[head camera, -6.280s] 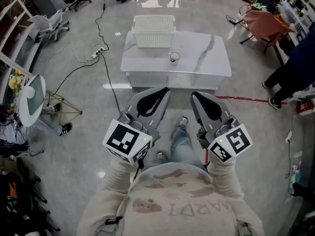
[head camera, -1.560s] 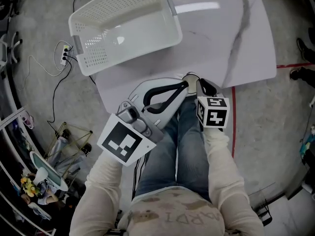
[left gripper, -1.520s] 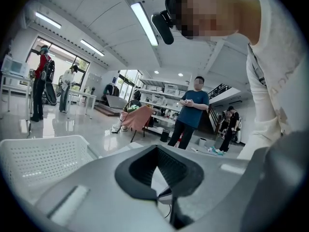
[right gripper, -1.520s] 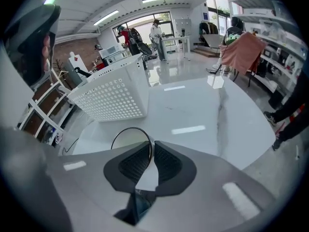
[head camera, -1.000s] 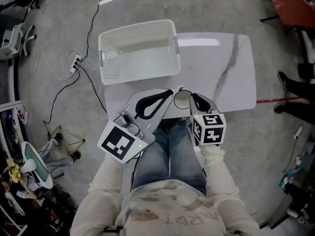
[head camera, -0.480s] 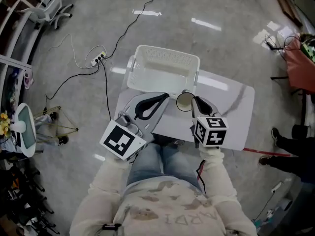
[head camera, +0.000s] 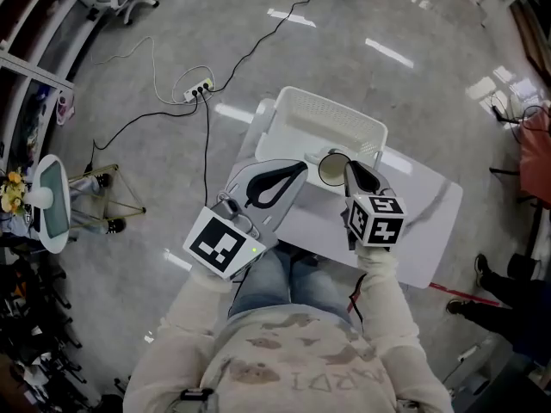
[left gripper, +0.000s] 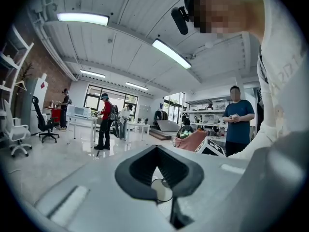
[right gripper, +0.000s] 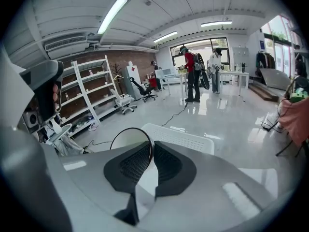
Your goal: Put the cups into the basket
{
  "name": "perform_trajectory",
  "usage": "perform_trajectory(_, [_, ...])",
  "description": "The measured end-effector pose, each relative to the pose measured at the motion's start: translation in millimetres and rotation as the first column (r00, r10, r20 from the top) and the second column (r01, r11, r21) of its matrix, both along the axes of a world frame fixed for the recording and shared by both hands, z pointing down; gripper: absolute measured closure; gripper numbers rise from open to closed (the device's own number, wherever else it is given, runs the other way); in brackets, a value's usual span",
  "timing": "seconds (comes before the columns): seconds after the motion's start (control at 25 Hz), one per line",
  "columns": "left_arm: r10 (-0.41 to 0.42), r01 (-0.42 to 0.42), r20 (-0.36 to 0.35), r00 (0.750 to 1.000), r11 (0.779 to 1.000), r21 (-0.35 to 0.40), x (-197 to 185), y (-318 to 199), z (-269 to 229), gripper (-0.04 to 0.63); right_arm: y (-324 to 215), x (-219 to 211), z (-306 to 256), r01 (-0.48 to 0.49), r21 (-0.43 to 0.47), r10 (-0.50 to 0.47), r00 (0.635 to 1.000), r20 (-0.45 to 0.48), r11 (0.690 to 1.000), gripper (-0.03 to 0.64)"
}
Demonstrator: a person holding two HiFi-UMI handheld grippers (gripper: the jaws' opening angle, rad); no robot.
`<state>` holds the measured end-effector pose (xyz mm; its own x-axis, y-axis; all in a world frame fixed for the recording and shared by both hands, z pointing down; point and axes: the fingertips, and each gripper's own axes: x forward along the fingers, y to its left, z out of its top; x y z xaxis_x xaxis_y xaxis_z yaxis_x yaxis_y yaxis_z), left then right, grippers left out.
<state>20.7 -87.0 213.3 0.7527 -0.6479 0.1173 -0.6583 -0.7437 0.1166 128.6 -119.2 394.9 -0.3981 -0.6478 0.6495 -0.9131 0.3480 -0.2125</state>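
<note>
A white lattice basket point(head camera: 327, 101) stands at the far end of a white marble-look table point(head camera: 405, 231). My right gripper point(head camera: 344, 163) is shut on the rim of a pale cup point(head camera: 331, 170), which it holds up just in front of the basket's near rim. In the right gripper view the cup point(right gripper: 126, 139) shows its round mouth left of the pads, with the basket point(right gripper: 183, 139) beyond my right gripper point(right gripper: 149, 146). My left gripper point(head camera: 300, 167) hangs beside it, shut, with nothing in it. The same left gripper point(left gripper: 157, 150) points up toward the ceiling.
A power strip point(head camera: 200, 86) with cables lies on the glossy floor left of the table. My legs point(head camera: 275, 274) are against the table's near side. Shelving point(right gripper: 91, 95) and standing people point(right gripper: 192, 76) are far off in the room.
The cup stood on the table 6.3 s ago with both grippers empty. The right gripper has since closed on its rim and carried it up toward the basket.
</note>
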Motion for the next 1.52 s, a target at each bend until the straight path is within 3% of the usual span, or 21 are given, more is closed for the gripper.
perform_trajectory(0.64, [0.146, -0.149, -0.056, 0.988, 0.987, -0.062, -53, -109, 72, 0.594, -92, -61, 142, 0.021, -0.184, -0.042, 0.993, -0.113, 0.983, 0.565])
perform_trajectory(1.2, [0.173, -0.186, -0.089, 0.981, 0.967, -0.173, -68, -123, 153, 0.594, -104, -85, 249, 0.136, -0.38, -0.197, 0.972, -0.125, 0.915, 0.563])
perform_trajectory(1.52, [0.178, -0.196, -0.103, 0.979, 0.96, -0.198, -70, -122, 172, 0.594, -109, -89, 279, 0.182, -0.416, -0.254, 0.959, -0.125, 0.891, 0.562])
